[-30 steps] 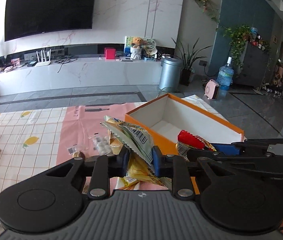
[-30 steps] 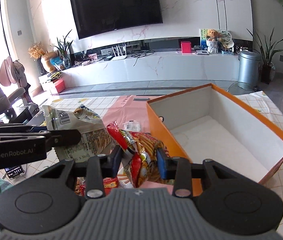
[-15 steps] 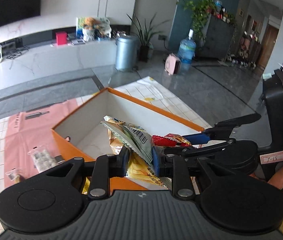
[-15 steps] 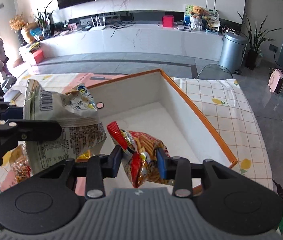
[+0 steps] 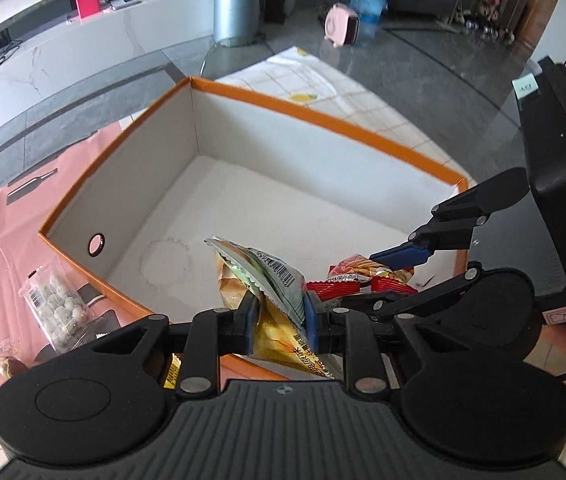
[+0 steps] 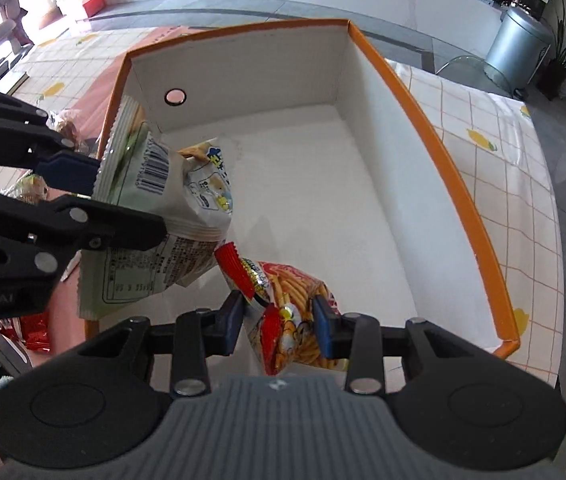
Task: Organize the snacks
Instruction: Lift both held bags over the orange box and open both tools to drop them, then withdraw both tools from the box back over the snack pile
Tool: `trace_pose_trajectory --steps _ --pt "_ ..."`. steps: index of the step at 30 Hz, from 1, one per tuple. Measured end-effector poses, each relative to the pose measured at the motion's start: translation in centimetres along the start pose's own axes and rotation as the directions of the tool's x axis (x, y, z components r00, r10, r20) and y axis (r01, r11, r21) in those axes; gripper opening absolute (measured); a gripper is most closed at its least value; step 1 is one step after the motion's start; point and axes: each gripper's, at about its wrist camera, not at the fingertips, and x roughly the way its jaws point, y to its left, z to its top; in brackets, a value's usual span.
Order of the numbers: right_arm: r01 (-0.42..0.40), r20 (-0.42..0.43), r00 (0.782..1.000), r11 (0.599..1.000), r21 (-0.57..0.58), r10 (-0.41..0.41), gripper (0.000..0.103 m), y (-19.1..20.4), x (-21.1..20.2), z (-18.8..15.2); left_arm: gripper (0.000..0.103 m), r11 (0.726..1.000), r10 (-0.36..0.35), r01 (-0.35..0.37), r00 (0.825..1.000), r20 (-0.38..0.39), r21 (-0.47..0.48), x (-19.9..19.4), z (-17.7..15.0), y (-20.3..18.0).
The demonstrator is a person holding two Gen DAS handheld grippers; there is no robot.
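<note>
Left gripper (image 5: 276,312) clamps crinkly green packet (image 5: 271,276) | right gripper (image 6: 279,326) clamps glossy red packet (image 6: 287,300)

The orange box (image 6: 435,148) is open on top and its white floor is bare, so there is lots of room for my claws to go down. Its tall walls stand all around. My left claw (image 5: 277,312) and my right claw (image 6: 279,322) hang close together over the near side, and their two bags nearly touch. Outside the left wall, a clear pack of little balls (image 5: 57,308) lies on the table.
</note>
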Motion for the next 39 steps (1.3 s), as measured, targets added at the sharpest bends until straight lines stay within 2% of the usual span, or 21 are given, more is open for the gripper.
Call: trace_pose_trajectory --steps 7,12,14,16,17,19,21,25,32,37,39 --pt "-0.049 -0.088 0.995 0.999 0.007 0.050 0.035 0.1 1.6 0.0 0.028 1.000 -0.010 0.011 0.997 -0.080 0.016 1.9 0.0 0.2" --pt "-0.040 -0.098 0.994 0.999 0.017 0.042 0.036 0.2 1.4 -0.1 0.031 1.000 -0.007 0.008 0.997 -0.074 0.013 1.6 -0.1 0.0" --pt "-0.025 -0.101 0.994 0.999 0.021 0.027 0.038 0.5 1.4 0.5 0.035 1.000 0.008 -0.006 0.998 -0.069 0.021 1.5 -0.1 -0.3" --pt "-0.005 -0.094 0.996 1.000 0.028 0.008 0.049 0.7 1.1 0.5 0.048 0.999 0.019 -0.017 0.999 -0.051 0.033 1.1 0.0 -0.5" --pt "0.004 -0.088 0.996 0.999 0.032 -0.001 0.056 0.7 0.7 0.5 0.050 0.999 0.023 -0.021 0.999 -0.037 0.037 0.7 -0.1 -0.6" --pt "0.011 -0.078 0.997 0.999 0.032 -0.009 0.056 0.8 -0.1 0.4 0.061 0.999 0.034 -0.034 0.999 -0.008 0.041 -0.3 -0.3 -0.7" --pt "0.019 -0.068 0.998 0.999 0.040 -0.016 0.059 1.2 -0.9 0.2 0.065 0.999 0.039 -0.040 0.999 0.016 0.036 -1.5 -0.4 -0.8" --pt "0.032 -0.036 0.999 0.998 0.059 -0.030 0.062 2.1 -2.8 0.0 0.066 0.999 0.030 -0.031 0.997 0.068 0.019 -4.0 -1.0 -0.9" --pt "0.040 0.053 0.998 0.994 0.103 -0.046 0.065 3.9 -7.1 -1.1 0.068 0.998 0.057 -0.057 0.986 0.155 -0.005 -9.2 -2.7 -1.2" --pt "0.012 0.133 0.991 0.991 0.137 -0.030 0.067 6.1 -10.3 -2.3 0.068 0.994 0.108 -0.100 0.972 0.208 -0.050 -12.8 -4.8 -0.9" --pt "-0.005 0.171 0.985 0.989 0.145 -0.020 0.072 7.4 -11.3 -2.9 0.068 0.991 0.127 -0.114 0.967 0.220 -0.072 -14.1 -5.9 -0.6"
